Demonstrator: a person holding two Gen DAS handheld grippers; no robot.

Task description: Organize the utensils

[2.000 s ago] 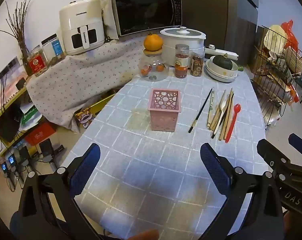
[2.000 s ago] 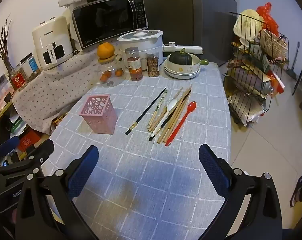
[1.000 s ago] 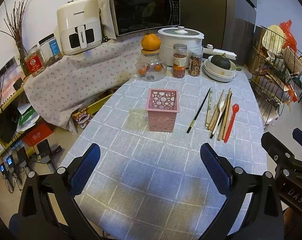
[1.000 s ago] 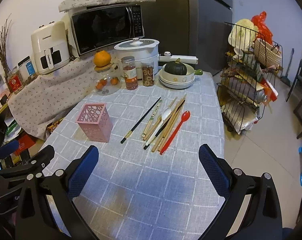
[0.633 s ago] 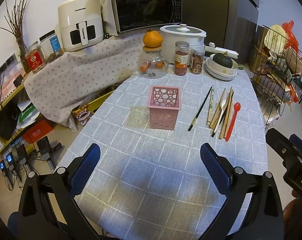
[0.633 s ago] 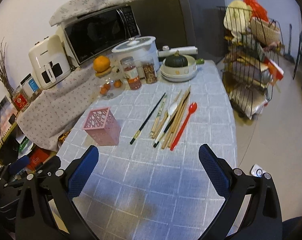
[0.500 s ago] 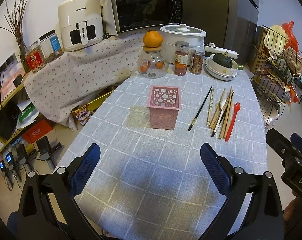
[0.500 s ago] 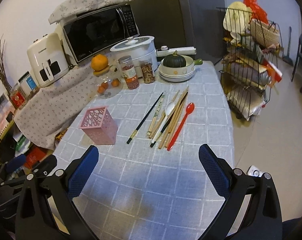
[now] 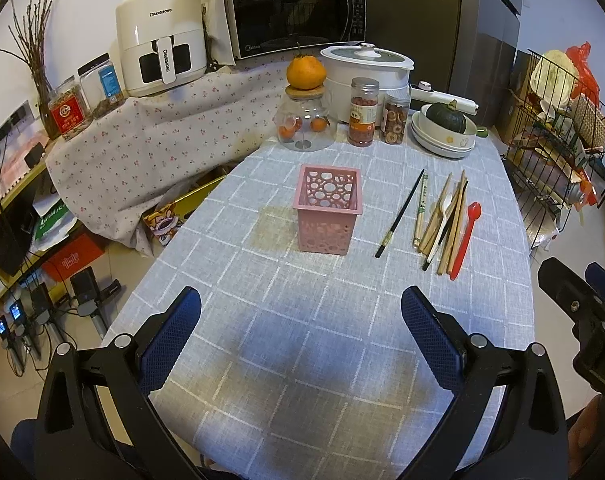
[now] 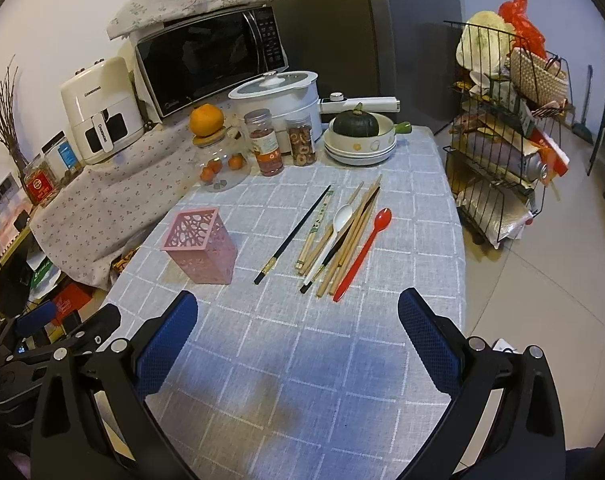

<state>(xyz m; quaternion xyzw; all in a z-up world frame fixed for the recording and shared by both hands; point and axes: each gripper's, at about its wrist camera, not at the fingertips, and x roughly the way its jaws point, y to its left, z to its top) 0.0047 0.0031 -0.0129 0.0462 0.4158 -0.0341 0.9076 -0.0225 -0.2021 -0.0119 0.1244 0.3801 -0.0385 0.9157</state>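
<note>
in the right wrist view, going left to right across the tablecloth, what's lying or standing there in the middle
pink holder → black chopstick → white spoon → red spoon. The wooden chopsticks around the white spoon overlap, so they are left out.

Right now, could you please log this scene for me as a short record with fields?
surface: table with a grey checked cloth
holder: pink holder, upright, nothing seen inside
utensils: black chopstick, white spoon, wooden chopsticks, red spoon, all flat on the cloth to the holder's right
left gripper: open, holds nothing, above the near cloth
right gripper: open, holds nothing, nearer the utensils
task state: no utensil in the holder yet
</note>
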